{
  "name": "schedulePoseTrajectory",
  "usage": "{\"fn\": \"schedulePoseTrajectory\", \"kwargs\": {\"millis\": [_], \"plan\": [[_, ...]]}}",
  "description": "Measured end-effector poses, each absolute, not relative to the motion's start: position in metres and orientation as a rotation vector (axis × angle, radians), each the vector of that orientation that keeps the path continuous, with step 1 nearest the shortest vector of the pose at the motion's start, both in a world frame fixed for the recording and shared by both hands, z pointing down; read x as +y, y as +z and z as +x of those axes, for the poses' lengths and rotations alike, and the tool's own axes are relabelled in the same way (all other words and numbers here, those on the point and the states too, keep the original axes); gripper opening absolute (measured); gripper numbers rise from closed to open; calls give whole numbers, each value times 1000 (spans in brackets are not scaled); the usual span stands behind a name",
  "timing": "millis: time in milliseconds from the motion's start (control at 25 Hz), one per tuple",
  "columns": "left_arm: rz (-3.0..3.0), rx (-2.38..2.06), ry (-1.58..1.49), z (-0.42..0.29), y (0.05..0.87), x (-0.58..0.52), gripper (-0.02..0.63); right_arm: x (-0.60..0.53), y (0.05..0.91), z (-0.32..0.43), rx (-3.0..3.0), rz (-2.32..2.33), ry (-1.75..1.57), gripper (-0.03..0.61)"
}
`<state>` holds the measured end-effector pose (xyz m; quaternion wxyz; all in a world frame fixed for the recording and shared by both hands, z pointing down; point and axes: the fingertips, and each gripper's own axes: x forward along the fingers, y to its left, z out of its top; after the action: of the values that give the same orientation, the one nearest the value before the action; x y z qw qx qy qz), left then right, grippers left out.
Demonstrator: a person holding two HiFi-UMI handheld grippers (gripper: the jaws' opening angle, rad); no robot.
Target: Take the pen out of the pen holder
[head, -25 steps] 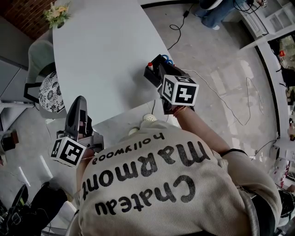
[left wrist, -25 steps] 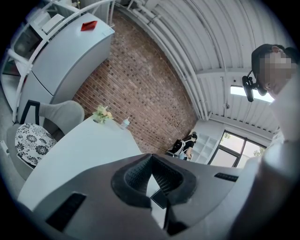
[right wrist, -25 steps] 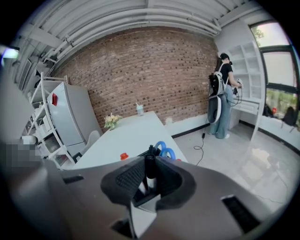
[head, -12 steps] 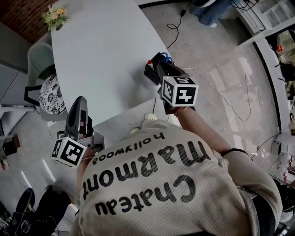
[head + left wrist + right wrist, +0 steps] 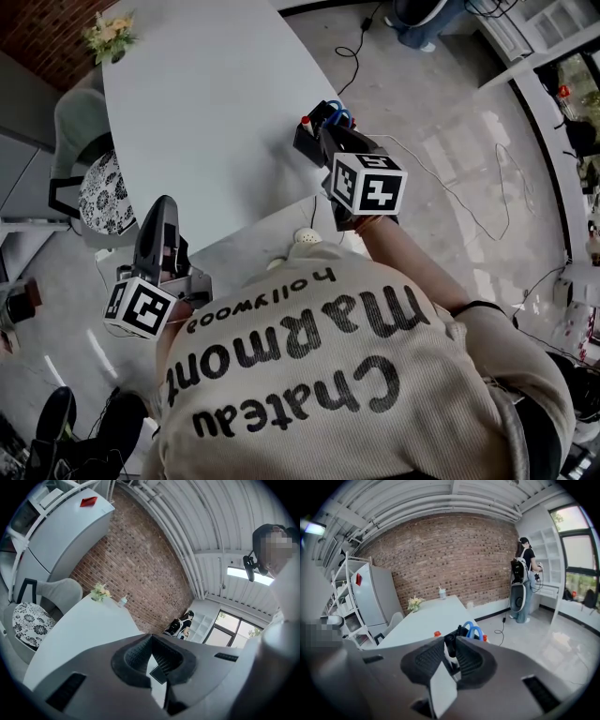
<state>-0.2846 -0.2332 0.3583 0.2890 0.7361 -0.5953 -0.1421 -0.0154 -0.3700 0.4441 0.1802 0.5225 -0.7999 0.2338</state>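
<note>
my right claw [image 5: 451,641] is pinching the black top of the pen [image 5: 450,645]: both ribbed pads sit against its sides. the pen stands upright in the pen holder [image 5: 306,145], not yet lifted out. the pen holder is a dark box at the near right edge of the table [image 5: 206,103], close to the corner. next to the pen in that box are blue-handled scissors [image 5: 473,631], on the side away from the table's middle, and something with a red cap [image 5: 437,633] on the side toward the middle. in the head view, my right claw reaches over the table's near right edge and down onto the box, with its marker cube trailing back off the table.

my left claw [image 5: 151,639] is pressed together at the tips with nothing between the pads. it hangs off the table's near left edge, over the floor, pointing roughly along the table's length. it is well apart from the pen holder.

at the table's far end stands a small bunch of flowers [image 5: 112,33]. a chair [image 5: 103,192] with a patterned cushion sits just beside the table's left side.
</note>
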Motion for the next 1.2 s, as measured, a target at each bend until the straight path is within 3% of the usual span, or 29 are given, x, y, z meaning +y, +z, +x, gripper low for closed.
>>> {"fn": "schedulePoseTrajectory", "kwargs": {"millis": [1200], "plan": [[1988, -1582, -409, -297, 358, -196, 2, -338, 425, -1, -2256, 1581, 643, 77]]}}
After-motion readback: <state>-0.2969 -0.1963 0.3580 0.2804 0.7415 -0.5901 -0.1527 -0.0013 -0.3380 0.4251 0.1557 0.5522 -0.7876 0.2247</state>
